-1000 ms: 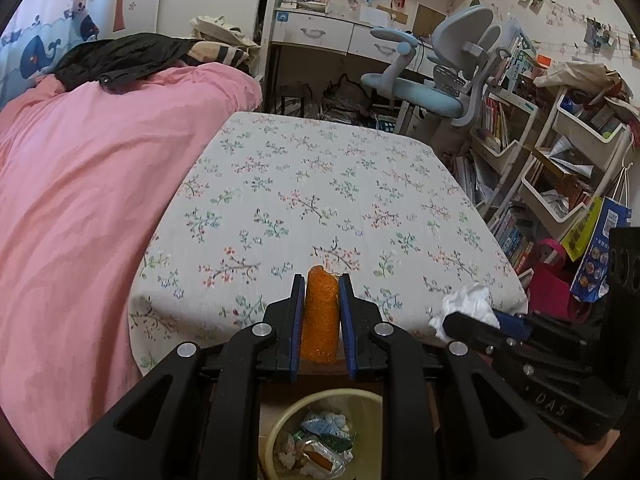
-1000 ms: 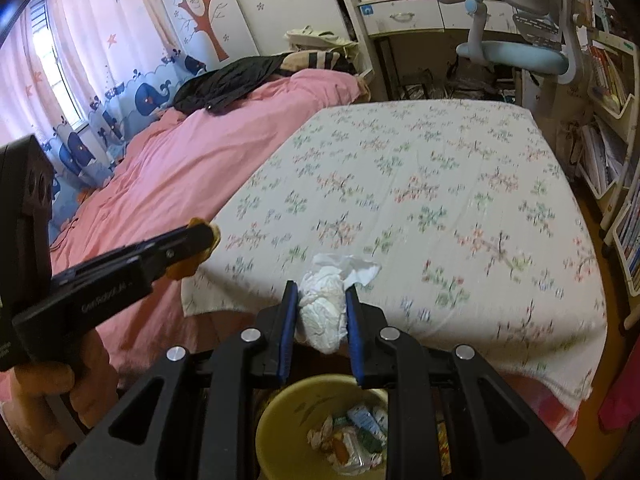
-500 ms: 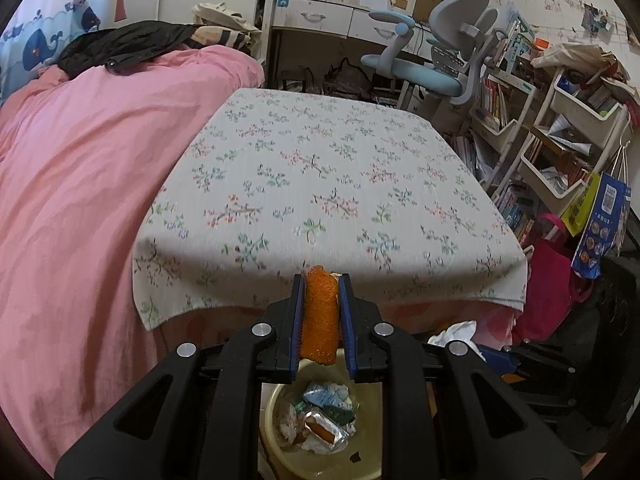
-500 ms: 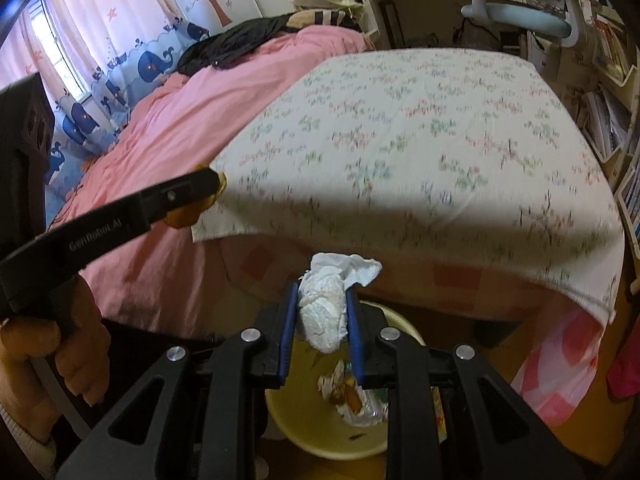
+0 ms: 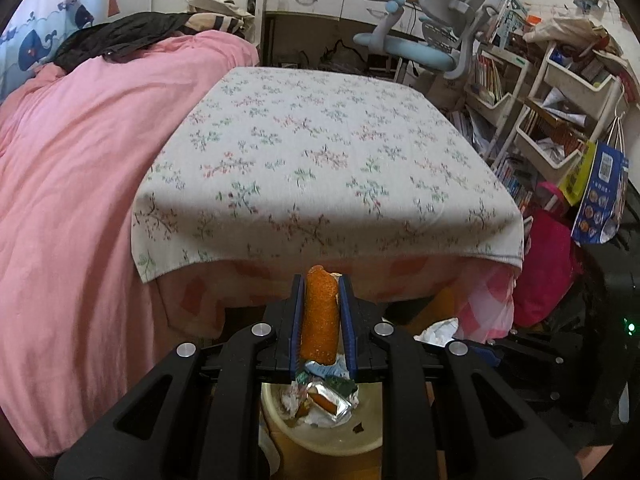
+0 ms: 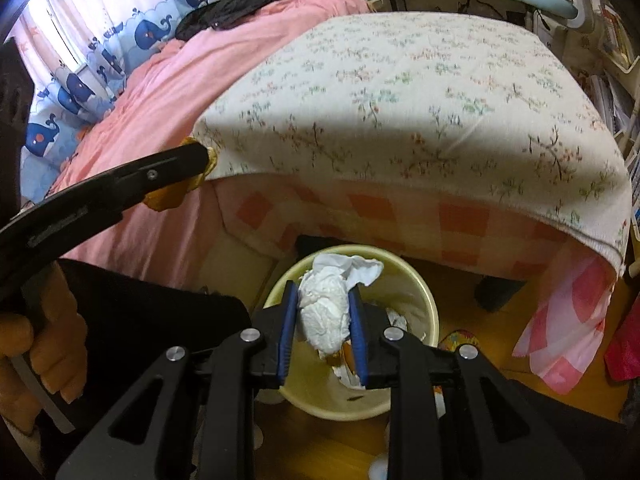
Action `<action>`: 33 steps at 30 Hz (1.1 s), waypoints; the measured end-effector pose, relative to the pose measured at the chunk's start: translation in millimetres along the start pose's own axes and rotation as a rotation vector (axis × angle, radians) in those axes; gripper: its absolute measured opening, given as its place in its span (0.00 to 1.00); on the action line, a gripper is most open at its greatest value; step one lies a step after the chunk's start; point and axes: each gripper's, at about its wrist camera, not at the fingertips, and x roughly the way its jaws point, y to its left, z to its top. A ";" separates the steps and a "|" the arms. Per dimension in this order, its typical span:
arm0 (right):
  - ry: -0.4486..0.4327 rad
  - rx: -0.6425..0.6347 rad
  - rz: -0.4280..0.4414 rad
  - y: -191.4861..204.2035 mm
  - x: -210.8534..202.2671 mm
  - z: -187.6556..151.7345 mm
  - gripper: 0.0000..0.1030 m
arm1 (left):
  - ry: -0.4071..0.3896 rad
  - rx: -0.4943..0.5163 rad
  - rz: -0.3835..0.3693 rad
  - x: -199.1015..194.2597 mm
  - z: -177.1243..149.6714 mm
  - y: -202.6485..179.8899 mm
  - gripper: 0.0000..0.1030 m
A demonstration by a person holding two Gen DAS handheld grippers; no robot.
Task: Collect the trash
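My left gripper (image 5: pixel 320 284) is shut on a rough orange peel piece (image 5: pixel 319 320), just in front of the bed's edge and above the near rim of the yellow trash bin (image 5: pixel 276 412). Wrappers and tissues lie in that bin. My right gripper (image 6: pixel 322 294) hangs over the same bin (image 6: pixel 426 296) with a crumpled white tissue (image 6: pixel 324 314) between its blue pads; its jaws are opening, and the pads still touch the tissue. In the right wrist view the left gripper (image 6: pixel 196 160) reaches in from the left with the peel (image 6: pixel 168 198).
A bed with a floral cover (image 5: pixel 320 152) and a pink quilt (image 5: pixel 80 200) fills the space ahead. A pink plastic bag (image 6: pixel 568 320) hangs off its right corner. Shelves (image 5: pixel 560 112), a blue chair (image 5: pixel 432 40) and a red bag (image 5: pixel 548 264) crowd the right. A hand (image 6: pixel 48 344) holds the left gripper.
Both grippers have drawn back off the bed and sunk, so the bin now lies right under them. The right jaws stand slightly wider around the tissue.
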 end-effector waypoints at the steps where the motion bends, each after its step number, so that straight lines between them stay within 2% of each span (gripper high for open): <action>1: 0.010 -0.001 -0.003 -0.4 1.5 -2.5 0.27 | 0.009 0.001 0.002 0.0 -3.1 -0.8 0.16; 6: 0.058 -0.010 -0.019 -0.2 8.0 -12.4 0.30 | 0.051 0.005 0.008 1.8 -16.0 -3.6 0.16; 12: 0.097 0.001 -0.055 -5.7 11.3 -19.3 0.44 | 0.119 -0.001 0.018 7.9 -30.2 -3.6 0.17; 14: 0.098 0.011 -0.067 -8.8 9.1 -20.0 0.48 | 0.126 -0.008 0.015 8.0 -31.8 -2.4 0.22; 16: 0.091 0.020 -0.077 -10.9 6.5 -19.4 0.52 | 0.122 -0.014 0.025 6.4 -32.5 -2.3 0.39; 21: 0.073 0.033 -0.105 -14.2 2.5 -20.9 0.60 | 0.086 -0.020 0.066 0.4 -31.1 -0.4 0.63; 25: 0.062 0.042 -0.124 -14.8 1.7 -19.4 0.66 | 0.065 -0.019 0.094 -2.3 -29.4 0.2 0.72; 33: 0.015 0.064 -0.168 -19.9 -6.0 -14.8 0.74 | 0.008 -0.005 0.140 -9.6 -25.2 -0.8 0.82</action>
